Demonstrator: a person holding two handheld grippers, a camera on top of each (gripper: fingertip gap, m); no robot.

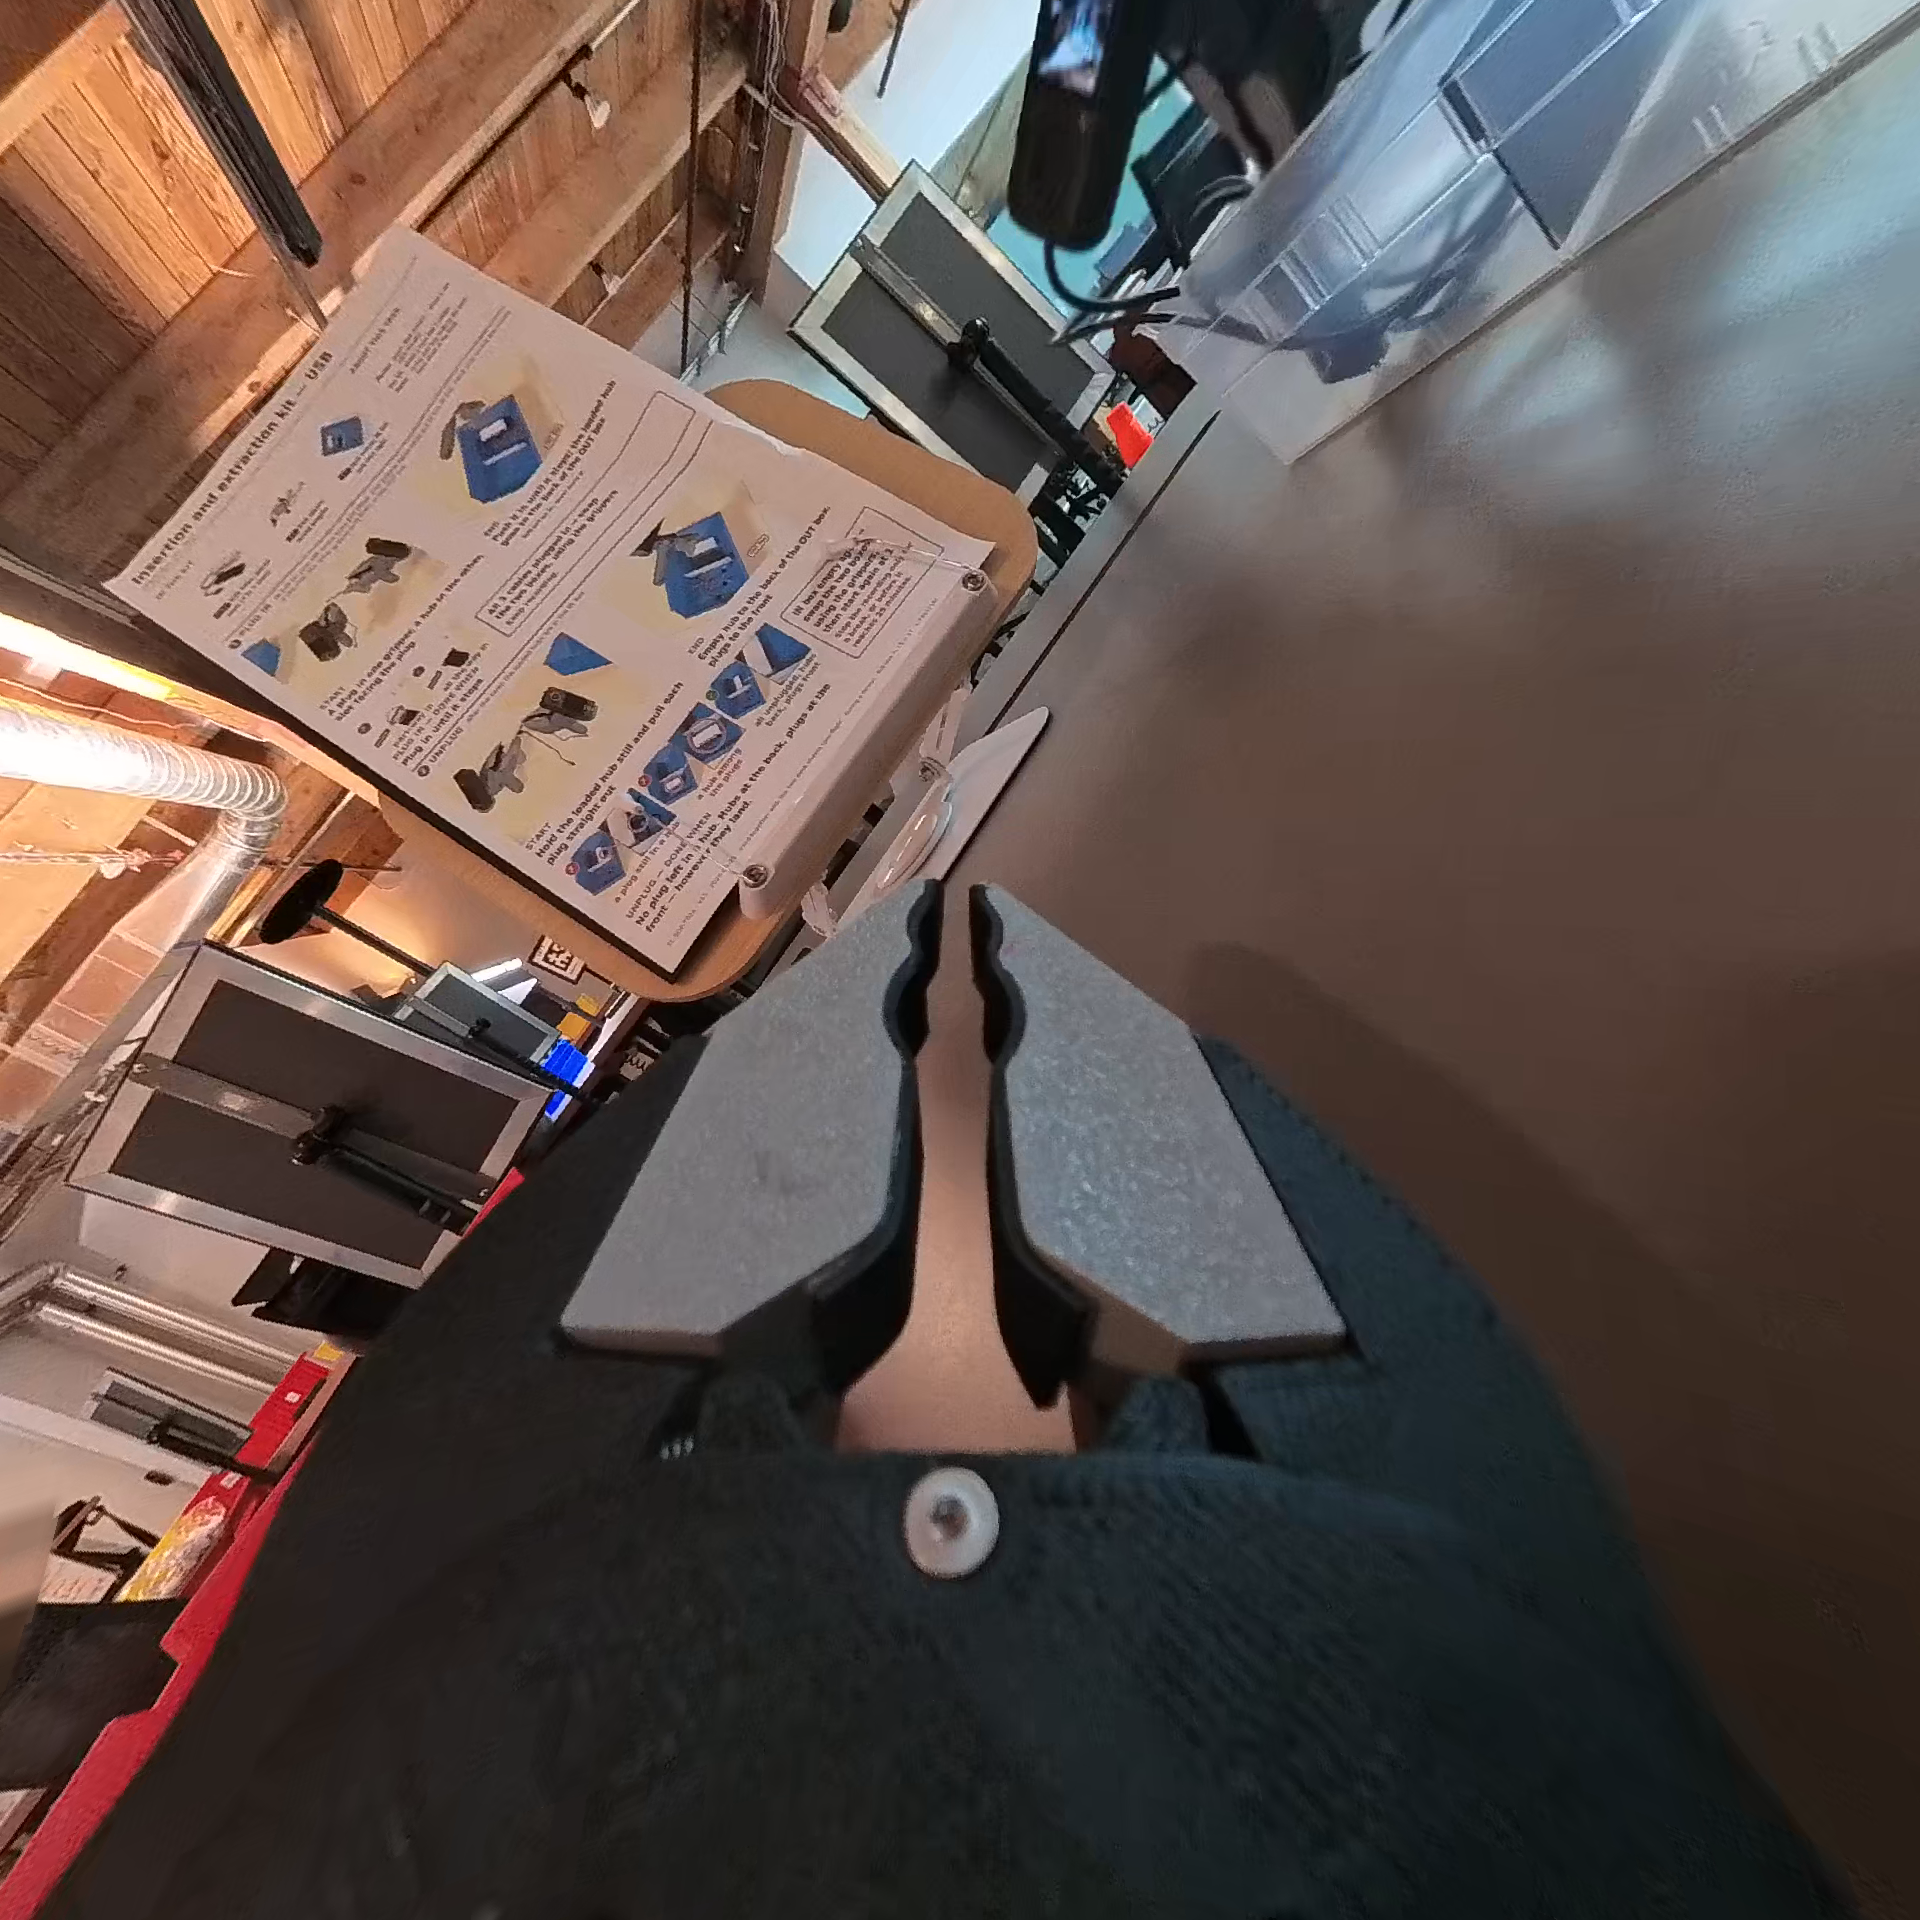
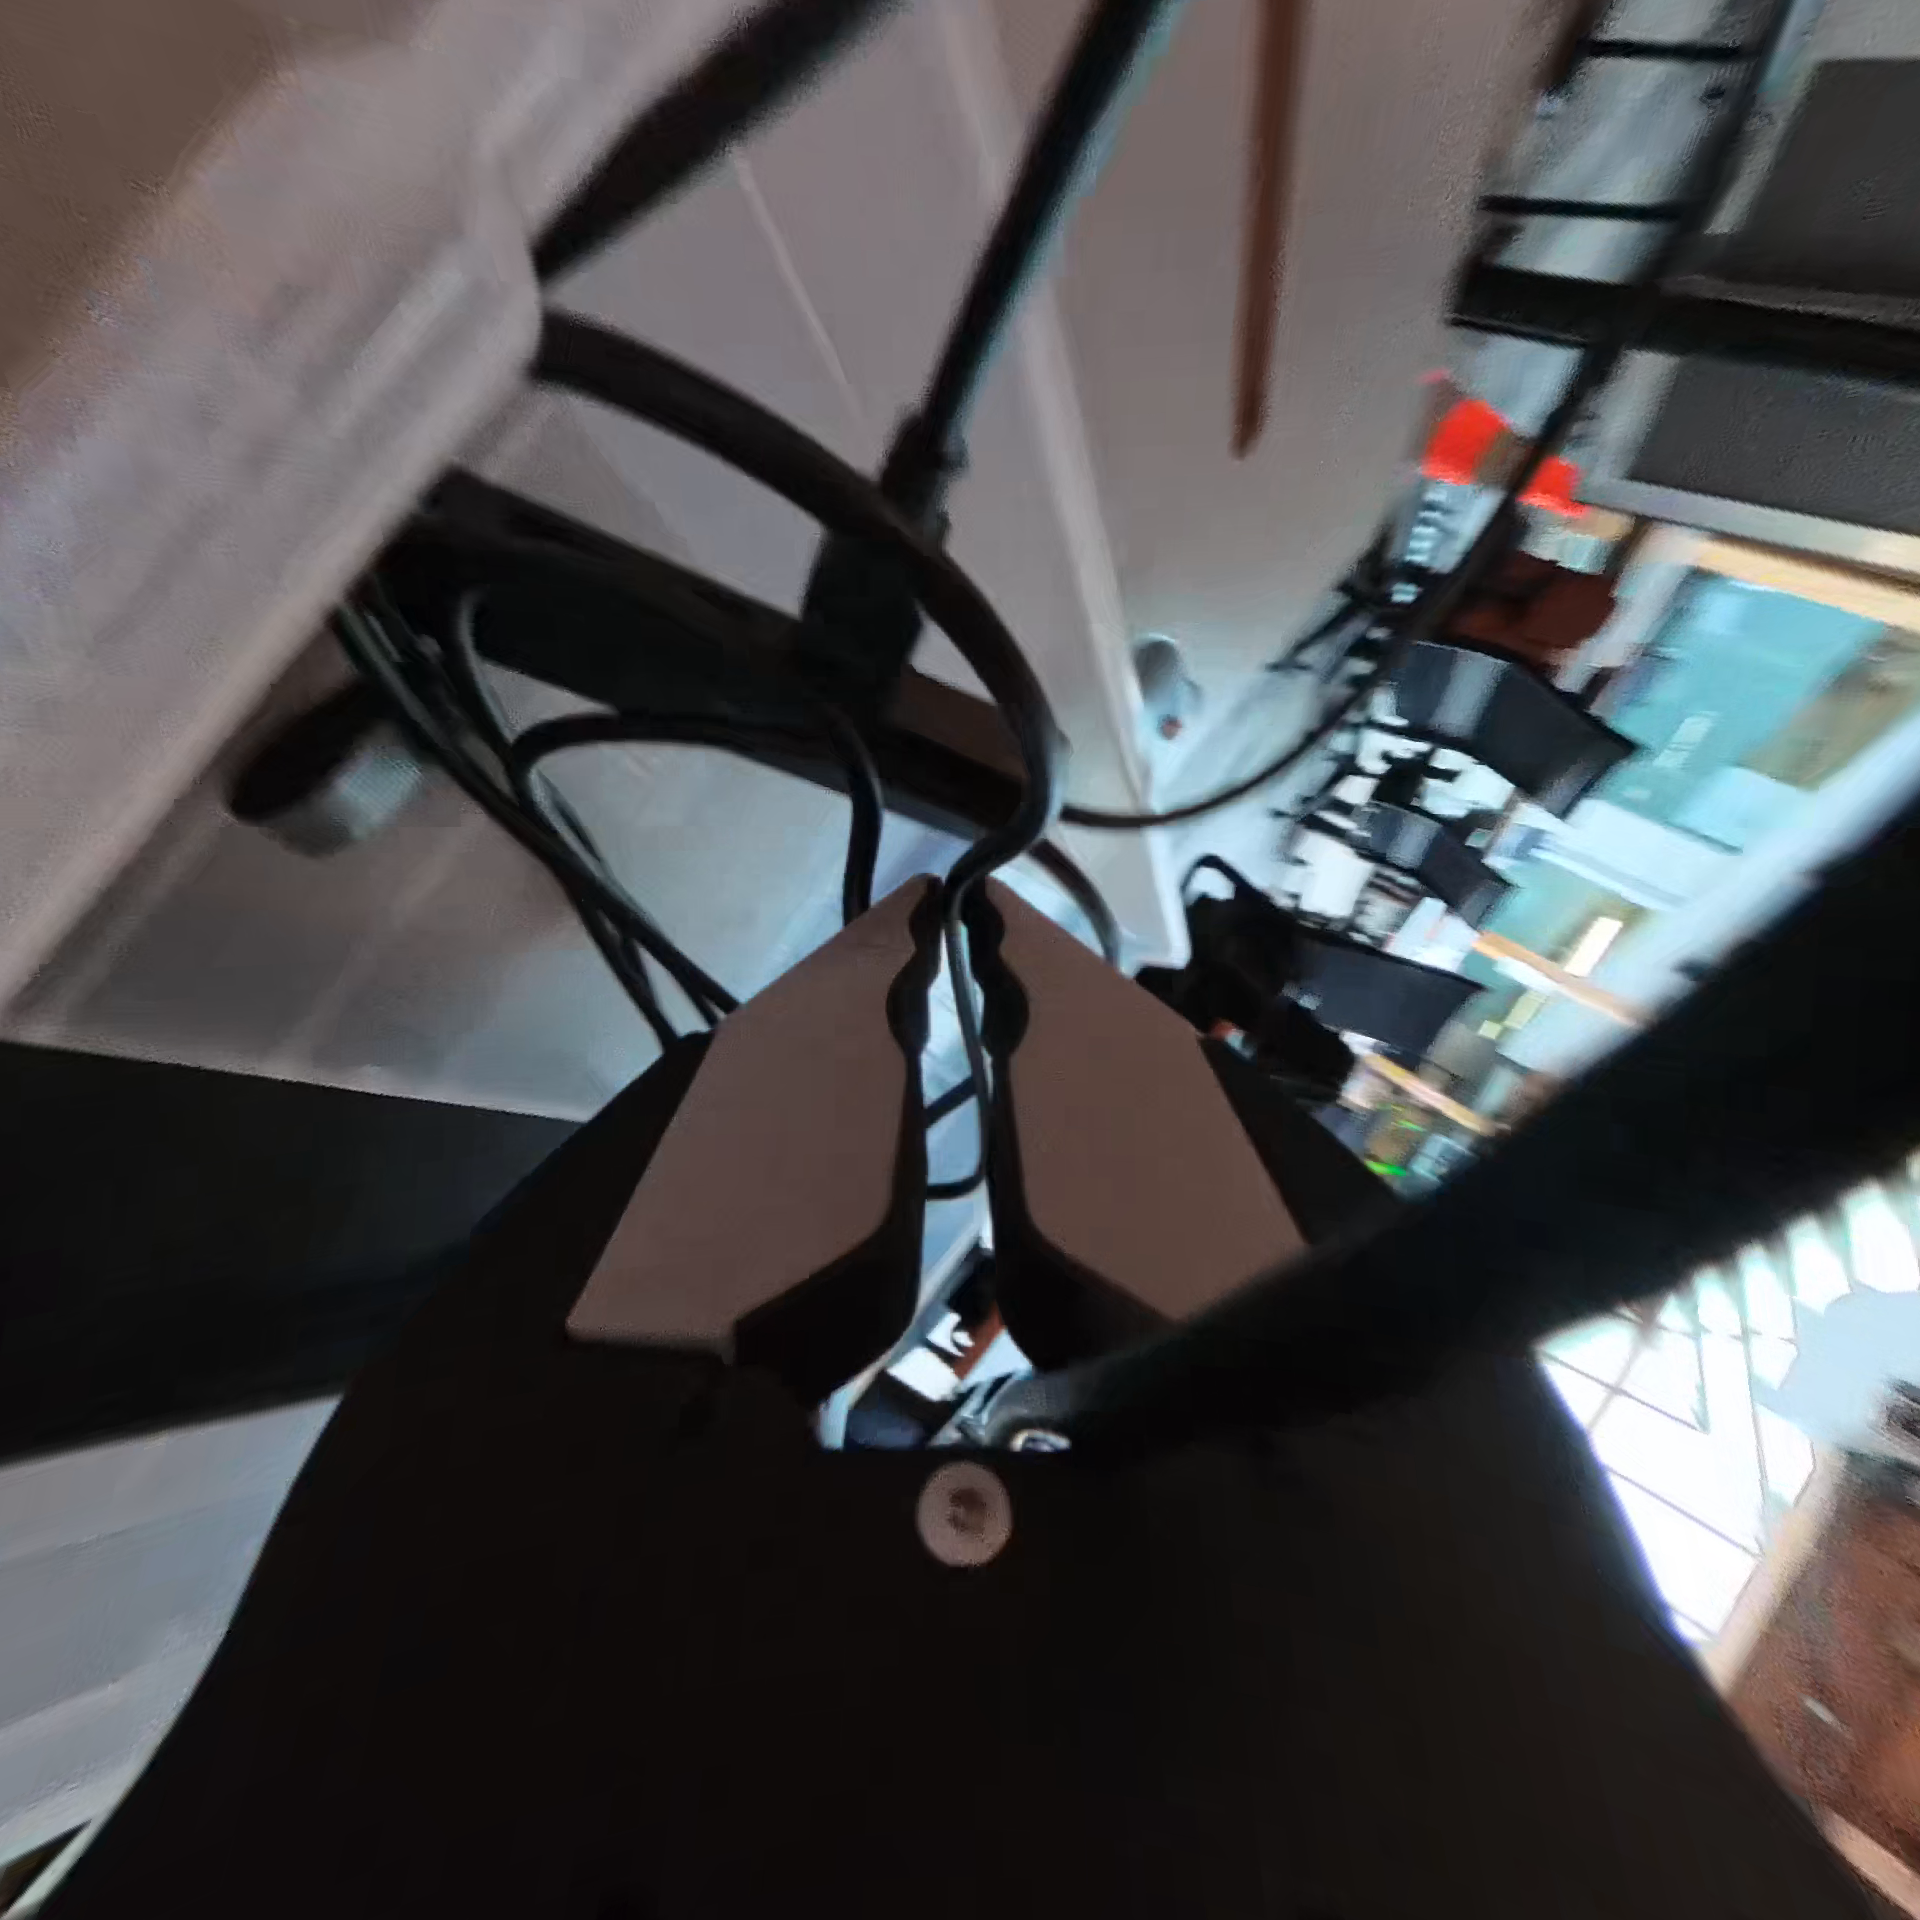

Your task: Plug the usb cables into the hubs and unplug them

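In the right wrist view, which is blurred, my right gripper (image 2: pixel 954 894) is shut on a thin black USB cable (image 2: pixel 1023 707). The cable loops up and left from the fingertips. Behind the loop hangs a long black hub (image 2: pixel 644 634) with a black plug (image 2: pixel 862 592) seated in it. A loose plug with a metal end (image 2: pixel 343 790) shows at the left, among several thin cables. In the left wrist view, my left gripper (image 1: pixel 956 899) is shut and empty, with only a sliver between the tips. It is held over the edge of the grey-brown table (image 1: pixel 1507 831).
An illustrated instruction sheet (image 1: pixel 540 582) on a board stands at the table's far edge. A clear plastic box (image 1: pixel 1455 208) sits on the table at the top right, next to a black device (image 1: pixel 1081 104) trailing cables. A pale box wall (image 2: pixel 208 364) and a black strap (image 2: pixel 1558 1195) are close to the right gripper. The left gripper's tips are roughly 45 cm from the right gripper's.
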